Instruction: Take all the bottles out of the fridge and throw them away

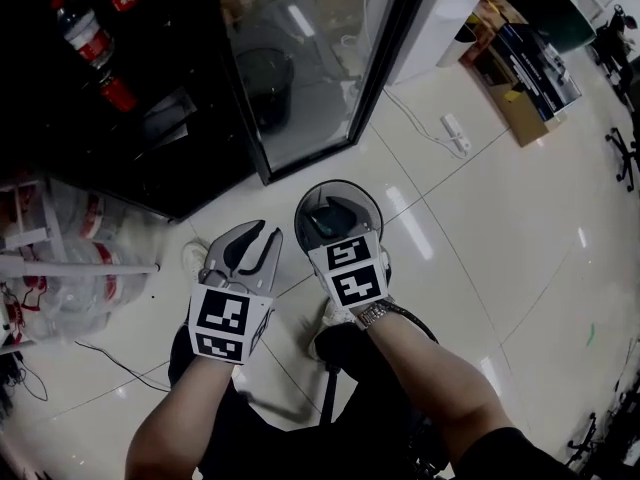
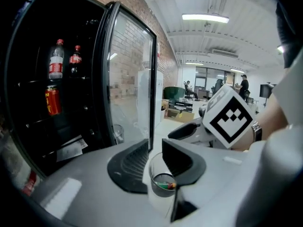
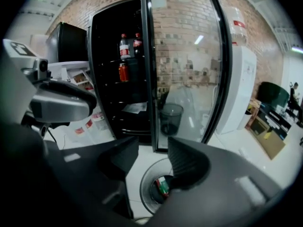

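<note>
I hold both tools empty, jaws parted: my right gripper (image 1: pixel 328 213) above the round bin (image 1: pixel 370 200), my left gripper (image 1: pixel 265 236) just beside it, over the glossy pale tile floor (image 1: pixel 500 248). A red and green item (image 3: pixel 162 186) lies in the bin. Two cola bottles (image 3: pixel 125 46) stand high in the open black fridge (image 1: pixel 150 168), whose glass door (image 1: pixel 310 68) shows the brick wall (image 3: pixel 184 37) behind.

A white water dispenser (image 3: pixel 239 79) stands against a red-brown brick wall (image 3: pixel 189 41). The floor (image 1: pixel 520 248) around it is glossy white tile, streaked with reflected ceiling light. A white power strip (image 1: pixel 455 134) lies on the tiles just in front of the dispenser. A cardboard box (image 1: pixel 515 103) sits near the dispenser, further out into the room, and a dark green sofa (image 3: pixel 274 94) is beyond it. Long strip lights (image 2: pixel 205 18) glow on the white ceiling (image 2: pixel 246 37).
</note>
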